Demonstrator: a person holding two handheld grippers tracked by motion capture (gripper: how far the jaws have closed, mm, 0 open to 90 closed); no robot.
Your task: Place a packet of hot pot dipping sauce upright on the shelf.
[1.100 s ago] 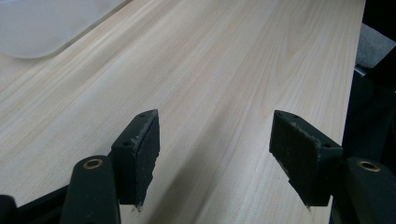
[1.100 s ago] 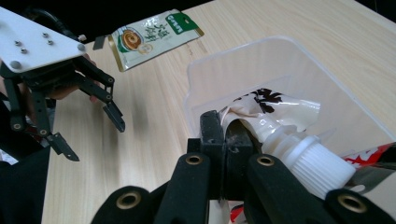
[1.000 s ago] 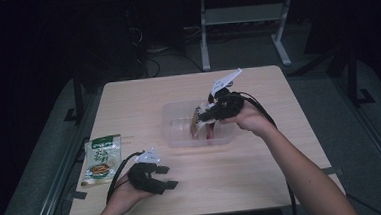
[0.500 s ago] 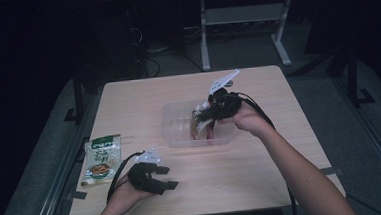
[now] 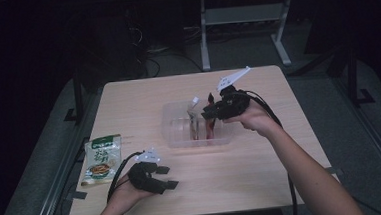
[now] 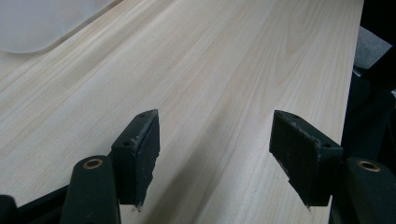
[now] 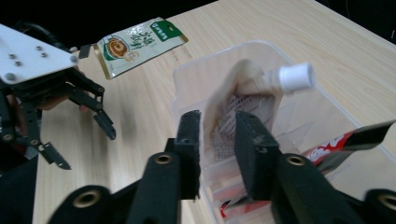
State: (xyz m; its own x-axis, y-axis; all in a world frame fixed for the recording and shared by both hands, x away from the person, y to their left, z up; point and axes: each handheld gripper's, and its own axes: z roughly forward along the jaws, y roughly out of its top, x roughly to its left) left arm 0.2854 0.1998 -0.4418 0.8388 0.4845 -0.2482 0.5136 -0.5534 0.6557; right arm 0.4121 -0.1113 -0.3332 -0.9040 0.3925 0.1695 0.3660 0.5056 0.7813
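A clear plastic bin (image 5: 178, 138) stands mid-table. A pale spouted pouch (image 7: 252, 98) with a white cap stands upright in it, and a red packet (image 7: 345, 144) leans beside the pouch. My right gripper (image 7: 217, 135) hangs over the bin's near wall. Its jaws have just been opening, and the pouch's edge sits in the gap with the pads off it. From above, the right gripper (image 5: 210, 111) is at the bin's right end, over the pouch (image 5: 194, 120). My left gripper (image 6: 217, 158) rests open on bare wood at the front left (image 5: 167, 178), nothing between its jaws.
A green and white food packet (image 5: 101, 158) lies flat near the table's left edge, left of my left hand. The bin's (image 7: 224, 51) inner dividers show through its walls. A white-legged stand (image 5: 243, 14) is on the dark floor behind the table.
The right gripper's jaws have parted from shut around the pouch's top, and the pouch now stands in the bin. The right hand has barely shifted. The left hand has not moved.
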